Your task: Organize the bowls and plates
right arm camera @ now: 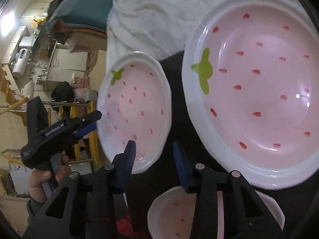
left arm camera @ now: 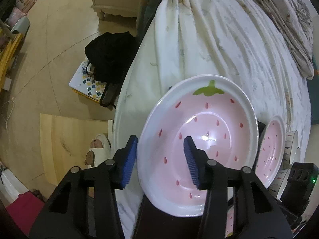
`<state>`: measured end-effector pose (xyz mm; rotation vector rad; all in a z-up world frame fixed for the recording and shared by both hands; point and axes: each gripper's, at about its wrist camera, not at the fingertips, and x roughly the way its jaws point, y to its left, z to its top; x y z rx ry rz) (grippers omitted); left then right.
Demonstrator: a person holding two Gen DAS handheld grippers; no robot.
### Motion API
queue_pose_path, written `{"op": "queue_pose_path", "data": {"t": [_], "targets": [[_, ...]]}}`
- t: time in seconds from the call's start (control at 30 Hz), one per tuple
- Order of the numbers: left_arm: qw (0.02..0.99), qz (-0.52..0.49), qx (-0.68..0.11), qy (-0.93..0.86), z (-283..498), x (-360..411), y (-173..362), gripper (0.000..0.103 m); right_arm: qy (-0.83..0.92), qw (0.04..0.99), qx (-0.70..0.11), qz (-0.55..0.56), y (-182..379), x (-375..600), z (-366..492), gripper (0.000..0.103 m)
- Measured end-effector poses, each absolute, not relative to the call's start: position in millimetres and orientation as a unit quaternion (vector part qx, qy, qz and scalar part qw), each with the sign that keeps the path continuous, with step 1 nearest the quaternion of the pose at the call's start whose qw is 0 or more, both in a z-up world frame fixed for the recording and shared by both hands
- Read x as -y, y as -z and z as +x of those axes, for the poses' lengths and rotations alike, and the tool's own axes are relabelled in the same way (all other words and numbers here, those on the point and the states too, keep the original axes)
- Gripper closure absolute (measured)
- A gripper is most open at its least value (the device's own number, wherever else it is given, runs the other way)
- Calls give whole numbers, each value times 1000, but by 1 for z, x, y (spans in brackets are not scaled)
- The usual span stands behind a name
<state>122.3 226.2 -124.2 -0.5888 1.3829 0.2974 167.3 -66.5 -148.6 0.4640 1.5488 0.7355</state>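
Note:
A pink strawberry-pattern plate (left arm camera: 199, 139) with a white rim fills the middle of the left wrist view. My left gripper (left arm camera: 160, 159) is open, its jaws astride the plate's near-left rim, one pad outside and one inside. A second strawberry plate (left arm camera: 272, 151) stands to its right. In the right wrist view a small strawberry plate (right arm camera: 135, 109) is at centre left, a large one (right arm camera: 257, 99) at right, and a third (right arm camera: 177, 215) below. My right gripper (right arm camera: 154, 163) is open beside the small plate's lower rim. The left gripper (right arm camera: 87, 123) touches that plate's left edge.
The plates rest on a dark surface (right arm camera: 175, 91) over a white rumpled cloth (left arm camera: 209, 49). Small patterned bowls (left arm camera: 293, 145) sit at the far right. A black bag (left arm camera: 107, 59) and a wooden board (left arm camera: 69, 143) lie on the floor to the left.

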Motion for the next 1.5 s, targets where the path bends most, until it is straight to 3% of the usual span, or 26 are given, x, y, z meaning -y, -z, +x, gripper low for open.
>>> {"op": "queue_pose_path", "data": {"t": [0.2,0.3,0.8,0.83,0.9,0.93,1.5], "targets": [[714,-262,-636,-128,128,-230,136,62,-323,632,-674,203,161,56,170,70],[710,-261,-641,-126,130,-231,142,72,-320,632,-676,205,161,56,170,68],[722,-267,-632,-90,130,-237,142,72,-265,668,-670,184,165,32,159,70],[722,-270,-630,-89,129,-237,141,72,-264,680,-663,170,162,32,157,72],[719,-294,-625,-77,126,-240,139,73,-277,691,-647,165,155,35,154,87],[719,-296,-624,-71,125,-238,138,73,-287,695,-638,164,150,37,154,89],[751,-294,-591,0,109,-180,89,73,-286,725,-599,182,101,91,127,87]]}}
